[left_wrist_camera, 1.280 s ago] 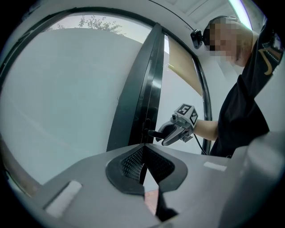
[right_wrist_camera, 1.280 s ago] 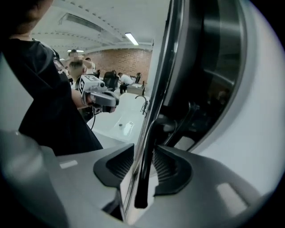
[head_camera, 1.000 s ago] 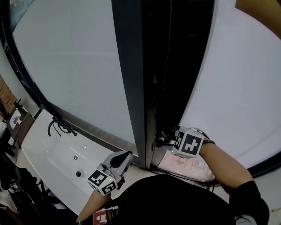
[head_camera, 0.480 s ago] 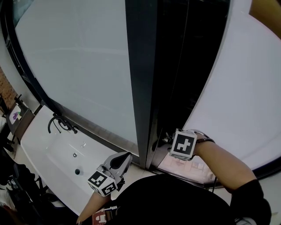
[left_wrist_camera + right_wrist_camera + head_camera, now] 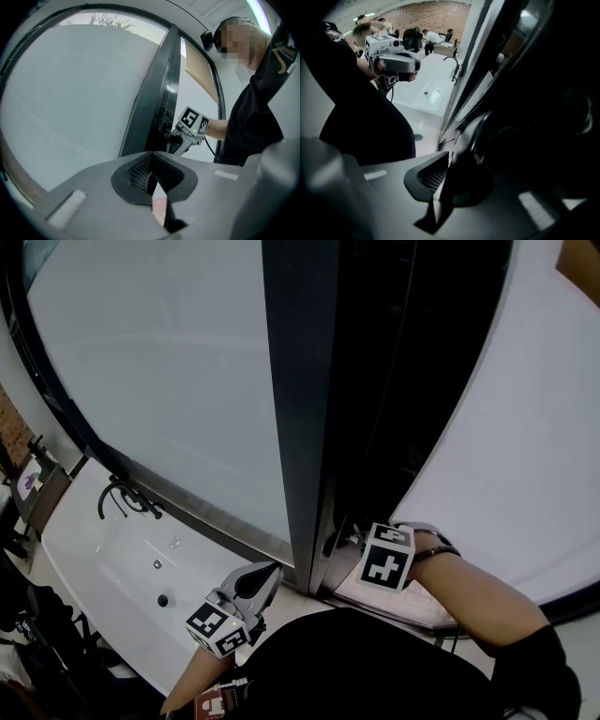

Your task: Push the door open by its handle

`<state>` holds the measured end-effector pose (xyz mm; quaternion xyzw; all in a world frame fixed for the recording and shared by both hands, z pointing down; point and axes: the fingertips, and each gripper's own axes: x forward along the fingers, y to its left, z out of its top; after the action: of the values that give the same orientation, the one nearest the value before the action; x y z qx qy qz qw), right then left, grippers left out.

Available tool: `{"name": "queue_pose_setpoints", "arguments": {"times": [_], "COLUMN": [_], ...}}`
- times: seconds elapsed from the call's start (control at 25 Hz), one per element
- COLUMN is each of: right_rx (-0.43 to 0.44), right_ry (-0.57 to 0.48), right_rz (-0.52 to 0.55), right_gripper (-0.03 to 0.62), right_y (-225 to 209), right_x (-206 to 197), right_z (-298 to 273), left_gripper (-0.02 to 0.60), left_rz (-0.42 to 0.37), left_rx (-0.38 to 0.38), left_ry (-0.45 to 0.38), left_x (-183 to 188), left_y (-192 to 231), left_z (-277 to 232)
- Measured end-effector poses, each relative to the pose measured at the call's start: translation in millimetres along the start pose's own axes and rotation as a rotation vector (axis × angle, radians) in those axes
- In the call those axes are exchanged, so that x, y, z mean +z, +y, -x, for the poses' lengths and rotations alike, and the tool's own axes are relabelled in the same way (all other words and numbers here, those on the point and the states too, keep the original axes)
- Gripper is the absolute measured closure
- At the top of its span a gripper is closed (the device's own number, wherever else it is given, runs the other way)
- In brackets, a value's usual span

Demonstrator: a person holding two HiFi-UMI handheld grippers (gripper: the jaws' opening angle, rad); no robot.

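A dark-framed door [image 5: 309, 381] with frosted glass stands in front of me. Its dark lever handle [image 5: 476, 131] sits low on the frame [image 5: 161, 126]. In the head view my right gripper [image 5: 342, 545] is at the handle, under its marker cube. The right gripper view shows the handle running down between that gripper's [image 5: 443, 180] jaws, which are closing on it. My left gripper [image 5: 267, 573] hangs apart to the left, below the glass, away from the door. Its jaws [image 5: 152, 180] are together with nothing between them.
A white sink [image 5: 112, 568] with a black tap [image 5: 122, 498] lies at the lower left. Frosted glass panels [image 5: 159, 381] flank the door on both sides. Pale tiled floor [image 5: 394, 592] shows at the door's foot. A brick wall and seated people [image 5: 436, 35] are far behind.
The right gripper has slid a little down and in against the door frame at the handle, and its marker cube has tilted. The left gripper has stayed in place.
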<state>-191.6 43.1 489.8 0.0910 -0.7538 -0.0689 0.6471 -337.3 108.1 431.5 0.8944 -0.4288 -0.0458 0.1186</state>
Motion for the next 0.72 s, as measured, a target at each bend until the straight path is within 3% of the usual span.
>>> {"name": "queue_pose_setpoints", "arguments": {"times": [0.36,0.72], "right_rx": [-0.141,-0.221], "right_ry": [0.004,-0.064], "right_rz": [0.021,-0.043], "right_gripper": [0.574,0.602], "right_y": [-10.5,-18.0], "right_x": [5.3,10.4], "right_z": [-1.0,-0.1], "left_gripper": [0.584,0.584], "left_rz": [0.012,0.007], "left_rx": [-0.022,-0.027], "left_ry": [0.005,0.017], "left_x": [-1.4,-1.4], "left_y": [3.0,4.6], "left_z": [-8.3,-9.8]}}
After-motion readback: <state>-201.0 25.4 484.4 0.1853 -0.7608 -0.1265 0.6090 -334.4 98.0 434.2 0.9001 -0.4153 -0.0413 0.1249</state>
